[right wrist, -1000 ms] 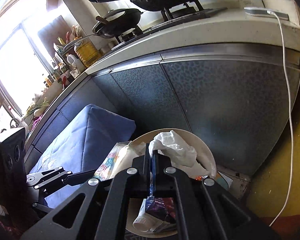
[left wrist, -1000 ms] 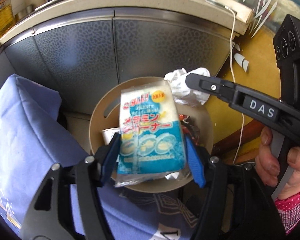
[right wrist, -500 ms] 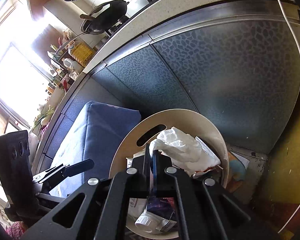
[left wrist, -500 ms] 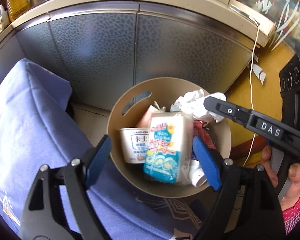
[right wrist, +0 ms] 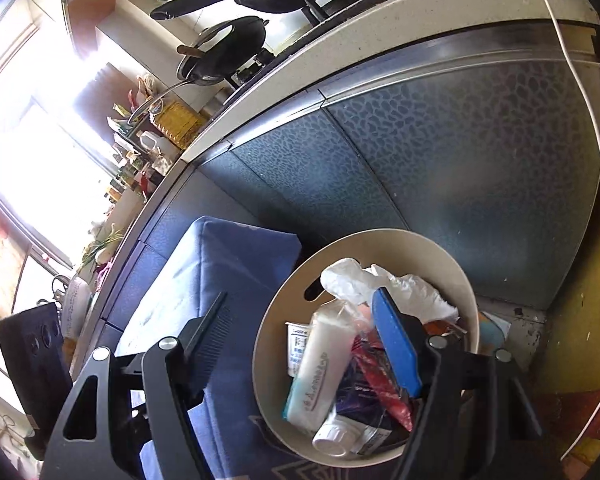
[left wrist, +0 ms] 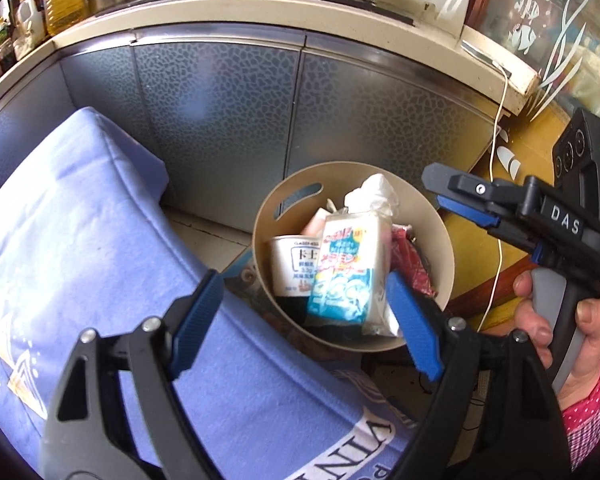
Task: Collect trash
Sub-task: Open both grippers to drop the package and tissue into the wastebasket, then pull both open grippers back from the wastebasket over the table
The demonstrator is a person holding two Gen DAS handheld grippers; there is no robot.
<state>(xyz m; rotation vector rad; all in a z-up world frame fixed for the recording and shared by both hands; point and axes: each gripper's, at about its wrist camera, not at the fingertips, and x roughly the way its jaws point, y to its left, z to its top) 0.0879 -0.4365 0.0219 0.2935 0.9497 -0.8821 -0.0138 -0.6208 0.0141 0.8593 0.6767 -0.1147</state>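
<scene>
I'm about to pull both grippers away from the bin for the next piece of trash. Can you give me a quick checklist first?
1. Left gripper open and empty: ok.
2. Right gripper open and empty: ok.
3. Sponge packet inside the bin: ok.
4. Crumpled tissue inside the bin: ok.
5. Bin upright: ok.
6. More trash left outside the bin: cannot tell.
</scene>
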